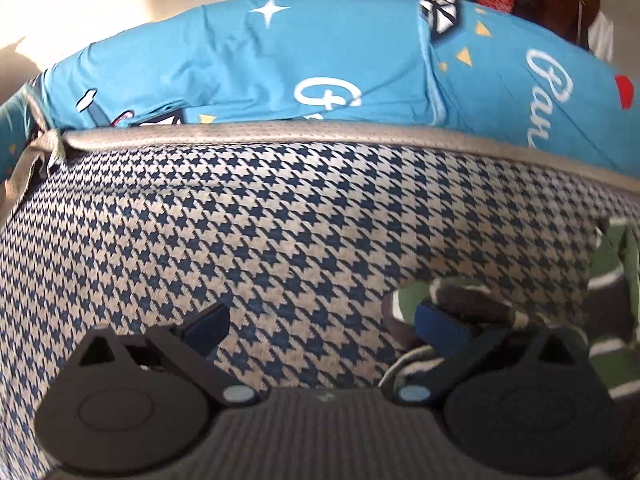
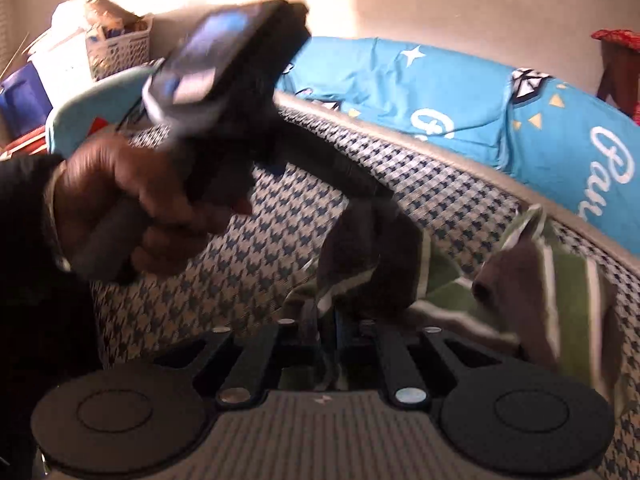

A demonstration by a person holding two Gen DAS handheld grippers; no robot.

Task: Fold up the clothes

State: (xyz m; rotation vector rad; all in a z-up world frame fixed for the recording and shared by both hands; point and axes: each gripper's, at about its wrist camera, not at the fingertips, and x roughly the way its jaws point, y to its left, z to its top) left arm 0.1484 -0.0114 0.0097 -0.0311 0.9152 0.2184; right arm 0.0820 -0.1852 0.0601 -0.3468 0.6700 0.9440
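Observation:
A green, brown and white striped garment (image 2: 508, 280) lies crumpled on the houndstooth mattress (image 2: 224, 264). My right gripper (image 2: 327, 332) is shut on a bunched edge of it, low over the mattress. My left gripper (image 1: 324, 320) is open, its jaws wide apart; the right fingertip (image 1: 440, 324) touches a fold of the striped garment (image 1: 460, 300). In the right wrist view the left gripper (image 2: 360, 192), held in a hand (image 2: 132, 196), reaches down to the garment's left end.
A blue printed cover (image 1: 280, 68) lies along the mattress's far edge, also in the right wrist view (image 2: 480, 112). A white basket (image 2: 120, 48) and clutter stand at the far left. A red item (image 2: 616, 36) sits at the far right.

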